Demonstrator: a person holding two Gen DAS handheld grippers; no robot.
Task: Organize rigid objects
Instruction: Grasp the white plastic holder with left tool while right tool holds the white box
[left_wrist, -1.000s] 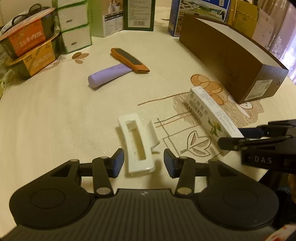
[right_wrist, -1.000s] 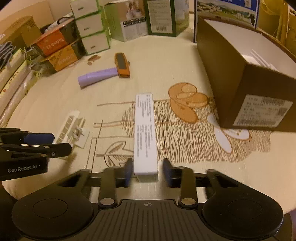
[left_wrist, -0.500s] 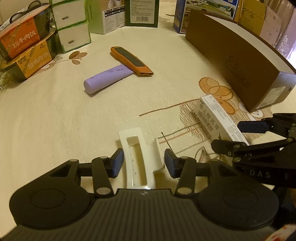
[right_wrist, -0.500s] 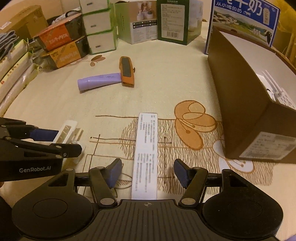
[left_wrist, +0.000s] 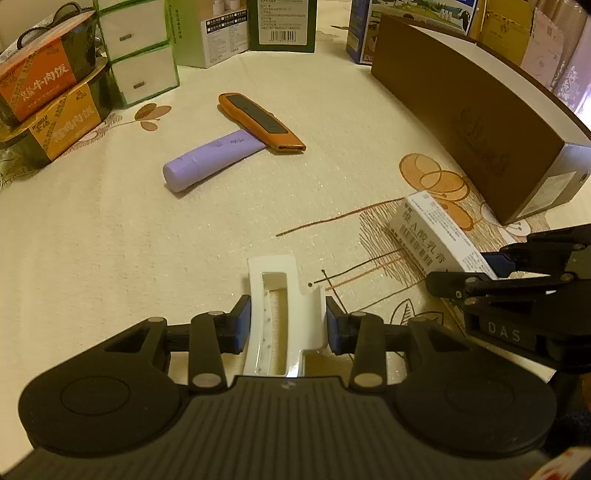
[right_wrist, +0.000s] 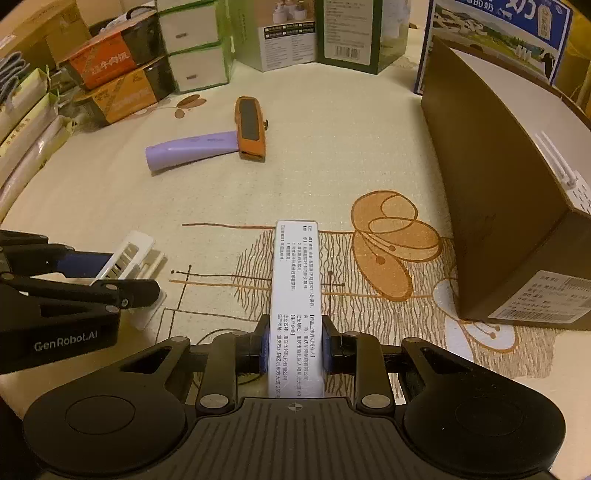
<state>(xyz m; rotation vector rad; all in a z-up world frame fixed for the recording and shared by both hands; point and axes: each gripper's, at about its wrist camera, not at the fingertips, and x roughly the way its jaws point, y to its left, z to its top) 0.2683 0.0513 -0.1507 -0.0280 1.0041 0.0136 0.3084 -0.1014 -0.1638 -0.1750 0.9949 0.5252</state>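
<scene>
Both claws are grabbing at the same time. The left gripper (left_wrist: 288, 325) has just been closing, and its blue pads now pinch the two sides of the white plastic holder (left_wrist: 282, 310), which lies flat on the cloth-covered table (left_wrist: 110, 240). The right gripper (right_wrist: 293, 347) has just been closing too, and its pads now squeeze the long white box (right_wrist: 295, 291), which also lies flat on the table.

The big brown box (right_wrist: 491, 206) is the landmark here. The long white box sits near its front corner, on the brown leaf pattern. The white plastic holder lies farther from the brown box, on the other side of the long white box. The purple tube (left_wrist: 210, 158) and the orange cutter (left_wrist: 260, 122) touch each other, well apart from the brown box, and nobody is holding them.

So this looks like the picking-up step. Next, both hands probably need to lift straight up, keep squeezing, and carry the things over to the brown box, if that is where they go.
</scene>
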